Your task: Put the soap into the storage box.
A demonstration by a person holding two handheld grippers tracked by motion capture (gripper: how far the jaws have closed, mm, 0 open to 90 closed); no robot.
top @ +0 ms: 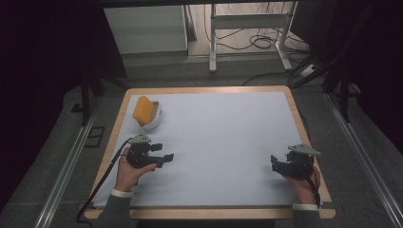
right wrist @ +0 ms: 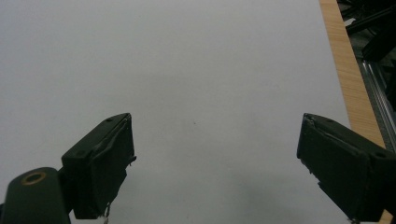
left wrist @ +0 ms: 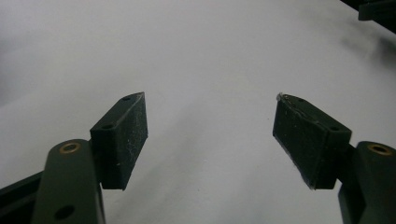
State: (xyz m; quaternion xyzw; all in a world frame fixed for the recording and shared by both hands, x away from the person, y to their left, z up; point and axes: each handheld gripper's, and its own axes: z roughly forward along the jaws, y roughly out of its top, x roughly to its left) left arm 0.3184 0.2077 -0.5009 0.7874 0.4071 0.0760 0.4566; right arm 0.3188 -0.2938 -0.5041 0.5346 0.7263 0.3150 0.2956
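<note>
A yellow-orange sponge point(top: 143, 109) rests tilted in a small white bowl point(top: 153, 120) at the table's far left. Nearer the front edge, my left gripper point(top: 165, 158) is held in a hand and points right across the white mat. In the left gripper view its jaws point(left wrist: 210, 140) stand wide apart with only bare mat between the pads. At the front right, my right gripper point(top: 274, 163) points left in the other hand. Its jaws point(right wrist: 215, 163) are also wide apart over bare mat, nothing held.
A white mat point(top: 218, 142) covers the wooden table point(top: 304, 128), whose rim shows at the right point(right wrist: 345, 70). Metal rails run along both sides on the floor. A desk frame with cables point(top: 256, 38) stands beyond the far edge.
</note>
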